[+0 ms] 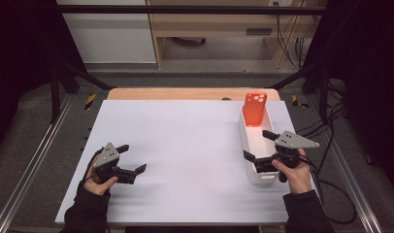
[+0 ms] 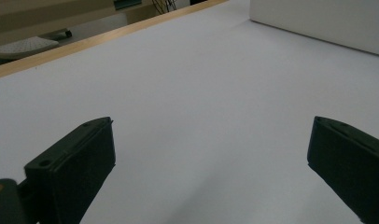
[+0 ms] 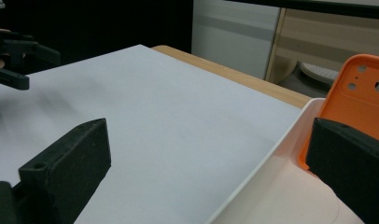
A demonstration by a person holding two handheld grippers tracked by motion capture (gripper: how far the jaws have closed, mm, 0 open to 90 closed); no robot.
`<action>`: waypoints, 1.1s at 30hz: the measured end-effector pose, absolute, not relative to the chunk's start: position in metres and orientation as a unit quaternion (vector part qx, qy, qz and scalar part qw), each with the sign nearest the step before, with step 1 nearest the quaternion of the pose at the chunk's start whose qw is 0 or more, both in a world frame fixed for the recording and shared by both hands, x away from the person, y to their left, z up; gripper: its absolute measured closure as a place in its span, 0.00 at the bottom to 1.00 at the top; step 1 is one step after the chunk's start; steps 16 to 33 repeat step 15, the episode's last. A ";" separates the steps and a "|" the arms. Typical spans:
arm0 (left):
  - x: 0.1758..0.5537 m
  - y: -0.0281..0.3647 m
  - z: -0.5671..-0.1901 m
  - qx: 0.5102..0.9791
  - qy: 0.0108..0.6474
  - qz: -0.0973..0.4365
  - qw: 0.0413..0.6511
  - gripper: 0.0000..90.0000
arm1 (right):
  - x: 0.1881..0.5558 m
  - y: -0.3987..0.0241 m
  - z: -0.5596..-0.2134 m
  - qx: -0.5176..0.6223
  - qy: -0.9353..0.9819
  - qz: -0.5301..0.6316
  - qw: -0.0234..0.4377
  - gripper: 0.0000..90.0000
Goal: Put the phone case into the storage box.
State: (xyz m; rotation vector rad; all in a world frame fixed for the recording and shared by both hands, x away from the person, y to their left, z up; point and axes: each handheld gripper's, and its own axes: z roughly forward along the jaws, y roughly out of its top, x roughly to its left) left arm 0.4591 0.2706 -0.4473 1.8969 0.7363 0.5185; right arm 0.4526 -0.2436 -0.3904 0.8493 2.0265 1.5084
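An orange phone case (image 1: 255, 108) leans upright against the far end of a long white bin (image 1: 248, 160) at the table's right. My right gripper (image 1: 259, 144) is open over the bin's near half, one jaw left of its wall and one above its inside. In the right gripper view the orange phone case (image 3: 353, 100) rises behind the right jaw, inside the white bin (image 3: 271, 158), with the right gripper (image 3: 211, 163) wide open. My left gripper (image 1: 132, 158) is open just above the white sheet at the near left. The left gripper (image 2: 211, 158) has bare sheet between its jaws.
A white sheet (image 1: 185, 145) covers the tabletop, with a wooden edge (image 1: 185, 93) along the far side. The bin's side wall (image 2: 327, 23) shows far off in the left gripper view. Metal rails run along both table sides, and cables lie at the right.
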 end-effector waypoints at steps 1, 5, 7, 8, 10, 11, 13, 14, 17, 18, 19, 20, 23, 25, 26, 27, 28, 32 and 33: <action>0.459 0.271 -0.447 0.783 0.304 0.214 0.498 0.01 | 0.450 -0.246 -0.393 0.305 0.738 0.554 0.237 0.00; 0.459 0.271 -0.447 0.783 0.304 0.213 0.499 0.01 | 0.444 -0.256 -0.403 0.309 0.737 0.554 0.233 0.00; 0.459 0.271 -0.447 0.783 0.302 0.214 0.500 0.01 | 0.443 -0.261 -0.408 0.312 0.735 0.557 0.229 0.01; 0.459 0.271 -0.447 0.783 0.302 0.214 0.501 0.01 | 0.443 -0.263 -0.410 0.312 0.737 0.555 0.227 0.01; 0.459 0.271 -0.447 0.782 0.302 0.213 0.502 0.01 | 0.441 -0.266 -0.414 0.315 0.739 0.550 0.228 0.01; 0.459 0.271 -0.447 0.781 0.301 0.214 0.504 0.00 | 0.440 -0.268 -0.416 0.315 0.742 0.548 0.225 0.00; 0.459 0.271 -0.446 0.781 0.300 0.214 0.505 0.00 | 0.438 -0.271 -0.419 0.315 0.744 0.543 0.227 0.01; 0.459 0.271 -0.446 0.780 0.299 0.215 0.506 0.01 | 0.438 -0.272 -0.420 0.314 0.746 0.543 0.224 0.00; 0.459 0.271 -0.446 0.780 0.299 0.215 0.506 0.01 | 0.438 -0.273 -0.421 0.316 0.746 0.542 0.223 0.00; 0.459 0.271 -0.446 0.780 0.299 0.215 0.506 0.01 | 0.438 -0.273 -0.421 0.316 0.746 0.542 0.223 0.00; 0.459 0.271 -0.446 0.780 0.299 0.215 0.506 0.01 | 0.438 -0.273 -0.421 0.316 0.746 0.542 0.223 0.00; 0.459 0.271 -0.446 0.780 0.299 0.215 0.506 0.01 | 0.438 -0.273 -0.421 0.316 0.746 0.542 0.223 0.00; 0.459 0.271 -0.446 0.780 0.299 0.215 0.506 0.01 | 0.438 -0.273 -0.421 0.316 0.746 0.542 0.223 0.00; 0.459 0.271 -0.446 0.780 0.299 0.215 0.506 0.01 | 0.438 -0.273 -0.421 0.316 0.746 0.542 0.223 0.00; 0.459 0.271 -0.446 0.780 0.299 0.215 0.506 0.01 | 0.438 -0.273 -0.421 0.316 0.746 0.542 0.223 0.00; 0.459 0.271 -0.446 0.780 0.299 0.215 0.506 0.01 | 0.438 -0.273 -0.421 0.316 0.746 0.542 0.223 0.00; 0.459 0.271 -0.446 0.780 0.299 0.215 0.506 0.01 | 0.438 -0.273 -0.421 0.316 0.746 0.542 0.223 0.00; 0.459 0.271 -0.446 0.780 0.299 0.215 0.506 0.01 | 0.438 -0.273 -0.421 0.316 0.746 0.542 0.223 0.00; 0.459 0.271 -0.446 0.780 0.299 0.215 0.506 0.01 | 0.438 -0.273 -0.421 0.316 0.746 0.542 0.223 0.00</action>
